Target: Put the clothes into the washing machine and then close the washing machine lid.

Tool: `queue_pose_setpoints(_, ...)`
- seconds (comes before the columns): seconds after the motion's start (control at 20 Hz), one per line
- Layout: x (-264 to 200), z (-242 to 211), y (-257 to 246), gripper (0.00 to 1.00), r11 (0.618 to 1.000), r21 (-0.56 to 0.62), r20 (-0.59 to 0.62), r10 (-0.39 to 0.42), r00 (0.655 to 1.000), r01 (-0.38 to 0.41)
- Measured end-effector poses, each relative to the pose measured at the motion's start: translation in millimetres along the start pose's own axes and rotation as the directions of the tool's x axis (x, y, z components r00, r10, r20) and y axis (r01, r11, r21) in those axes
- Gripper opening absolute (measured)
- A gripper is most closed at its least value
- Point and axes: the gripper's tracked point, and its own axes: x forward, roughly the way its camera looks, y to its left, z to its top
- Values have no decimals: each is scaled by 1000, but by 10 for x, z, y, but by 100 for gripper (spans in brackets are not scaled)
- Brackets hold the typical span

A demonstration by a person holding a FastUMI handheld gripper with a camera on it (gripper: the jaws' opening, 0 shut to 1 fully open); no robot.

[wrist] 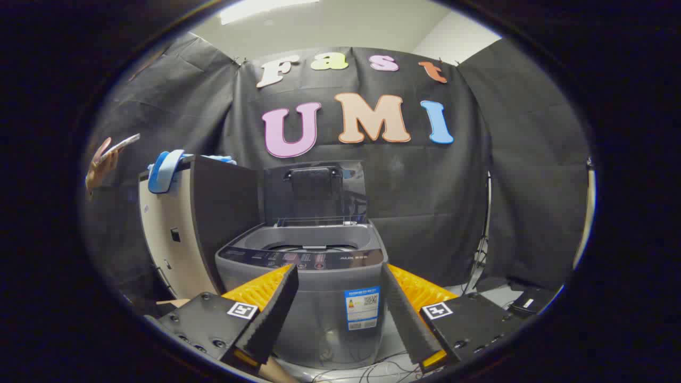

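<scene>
A grey top-loading washing machine [319, 287] stands just ahead of my fingers, its lid [315, 192] raised upright at the back and the tub mouth open. Blue clothes [166, 169] lie draped over the top of a tall cabinet [181, 234] to the left of the machine. My gripper [338, 298] is open, its two fingers spread wide in front of the machine's front panel, with nothing held between them.
A person's hand [102, 162] holding a phone shows beyond the cabinet on the left. Cables [372, 367] trail on the floor below the machine. A dark box [526, 303] lies on the floor to the right, by a stand's legs.
</scene>
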Motion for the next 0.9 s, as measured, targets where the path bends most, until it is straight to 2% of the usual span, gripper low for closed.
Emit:
queue_pose_setpoints(0.45, -12, 5, 69, 96, 999, -50, 2, 9, 1000, -9)
queue_pose_setpoints(0.9, -26, 14, 92, 96, 999, -32, 6, -3, 1000, 3)
